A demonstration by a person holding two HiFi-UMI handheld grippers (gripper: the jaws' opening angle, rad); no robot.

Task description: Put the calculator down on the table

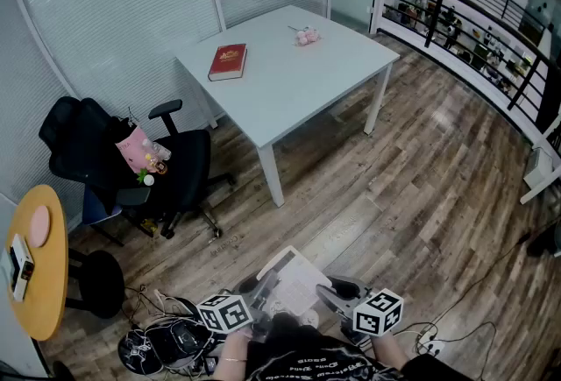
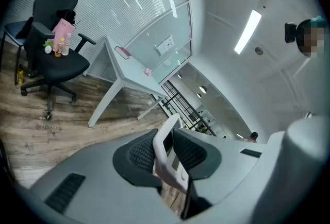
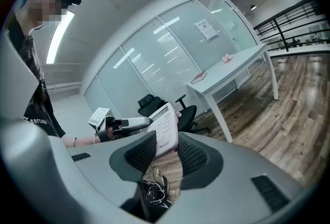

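A white calculator [image 1: 295,281] is held low in front of the person, over the wooden floor and well short of the white table [image 1: 289,86]. My left gripper [image 1: 263,290] is shut on its left edge, and the calculator [image 2: 164,140] stands edge-on between the pads of that gripper [image 2: 166,158]. My right gripper [image 1: 331,293] grips the other side. In the right gripper view the calculator's key face [image 3: 165,130] sits pinched between that gripper's [image 3: 166,155] pads, with the left gripper [image 3: 126,125] on its far end.
On the table lie a red book [image 1: 228,61] and a small pink object [image 1: 306,36]. A black office chair [image 1: 131,160] carrying a pink bag stands at the left, beside a round yellow table [image 1: 44,265]. Cables [image 1: 166,340] lie on the floor near the person's feet. A railing [image 1: 473,29] runs along the right.
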